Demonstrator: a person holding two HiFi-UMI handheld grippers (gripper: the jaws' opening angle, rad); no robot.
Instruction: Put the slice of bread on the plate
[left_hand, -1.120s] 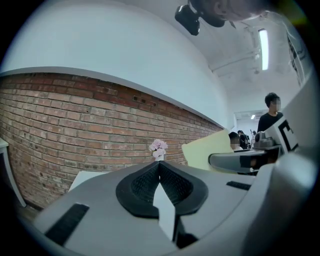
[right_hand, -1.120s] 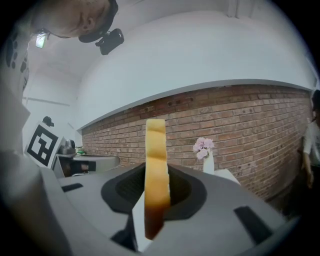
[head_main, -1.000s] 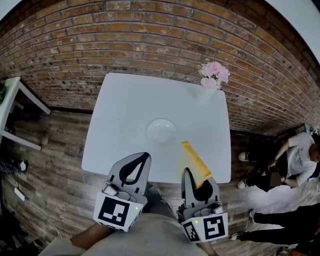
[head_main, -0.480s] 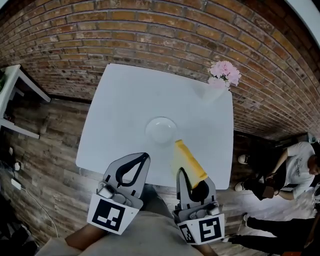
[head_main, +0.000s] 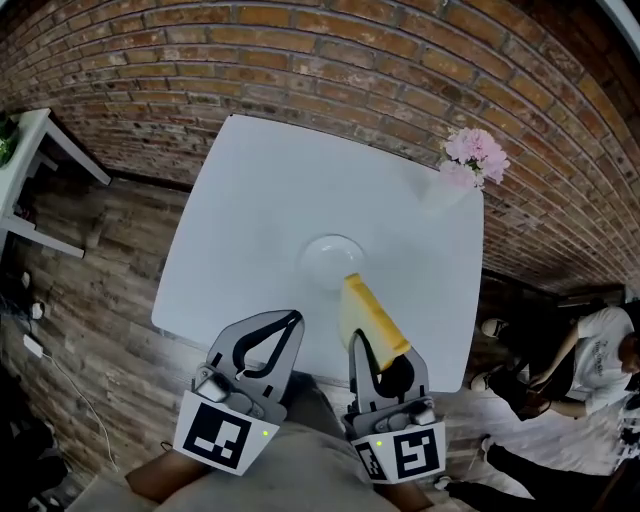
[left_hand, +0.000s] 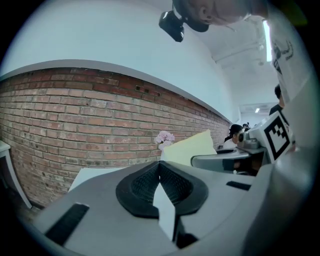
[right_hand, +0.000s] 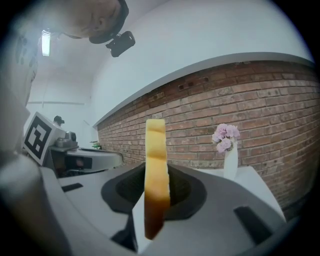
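Bread slice (head_main: 372, 318) rides on edge, clamped in the jaws of the right gripper (head_main: 368, 348), above the white table (head_main: 250, 200) and near the small round plate (head_main: 312, 250). The left gripper (head_main: 290, 320) hovers alongside, jaws together on nothing. The carry looks nearly done; the next move calls for reaching over the plate, lowering and releasing. No legible writing appears, only square markers.
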